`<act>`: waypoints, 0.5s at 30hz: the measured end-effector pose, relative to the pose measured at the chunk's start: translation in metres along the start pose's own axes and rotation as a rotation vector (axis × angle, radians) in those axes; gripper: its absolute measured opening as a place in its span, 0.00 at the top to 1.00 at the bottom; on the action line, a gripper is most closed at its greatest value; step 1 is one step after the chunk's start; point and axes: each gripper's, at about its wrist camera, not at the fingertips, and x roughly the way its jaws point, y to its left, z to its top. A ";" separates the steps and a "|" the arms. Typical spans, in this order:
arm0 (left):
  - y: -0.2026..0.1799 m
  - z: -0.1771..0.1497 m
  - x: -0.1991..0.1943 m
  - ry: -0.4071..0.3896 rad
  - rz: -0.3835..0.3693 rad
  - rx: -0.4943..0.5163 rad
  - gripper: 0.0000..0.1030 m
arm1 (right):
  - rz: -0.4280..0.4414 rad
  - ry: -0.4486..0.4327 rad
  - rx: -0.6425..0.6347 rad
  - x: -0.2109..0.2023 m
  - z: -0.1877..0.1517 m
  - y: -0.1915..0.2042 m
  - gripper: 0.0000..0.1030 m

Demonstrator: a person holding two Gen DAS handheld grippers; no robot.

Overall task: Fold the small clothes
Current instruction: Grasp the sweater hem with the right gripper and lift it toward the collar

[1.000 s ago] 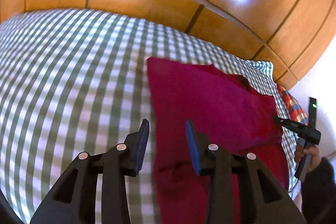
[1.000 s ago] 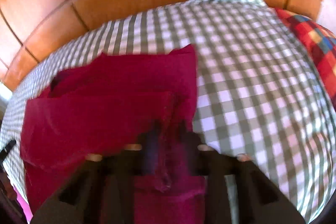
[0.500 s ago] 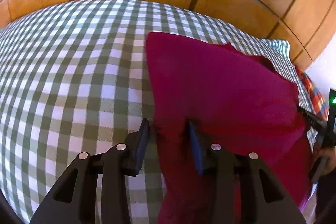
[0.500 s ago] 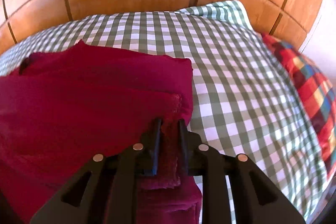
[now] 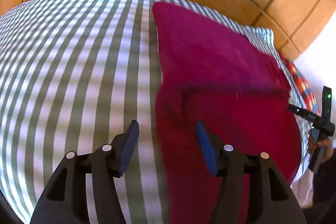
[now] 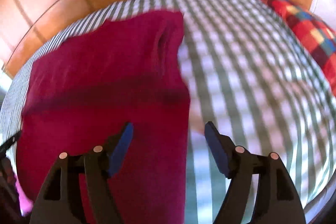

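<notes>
Checked bedcover (image 5: 88, 68) carries a soft, limp crimson garment (image 5: 220, 68) near its far edge. I'd pinch its near corners; both grippers, left (image 5: 167, 129) and right (image 6: 169, 129), have jaws just spread apart, gripping nothing.

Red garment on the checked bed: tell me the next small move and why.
Probably draw both tools back and clear of the red garment. The left tool and right tool have just been opening, and neither pinches cloth now. The garment lies doubled over on the checked sheet, a fold line across it, so this fold looks done.
</notes>
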 end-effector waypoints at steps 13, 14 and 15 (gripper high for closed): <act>-0.009 -0.113 -0.049 0.133 -0.194 0.061 0.46 | 0.170 0.266 0.054 -0.042 -0.164 -0.029 0.37; -0.011 -0.120 -0.046 0.157 -0.204 0.063 0.46 | 0.178 0.272 0.090 -0.036 -0.172 -0.034 0.40; -0.012 -0.126 -0.042 0.174 -0.204 0.068 0.46 | 0.186 0.271 0.124 -0.028 -0.177 -0.037 0.42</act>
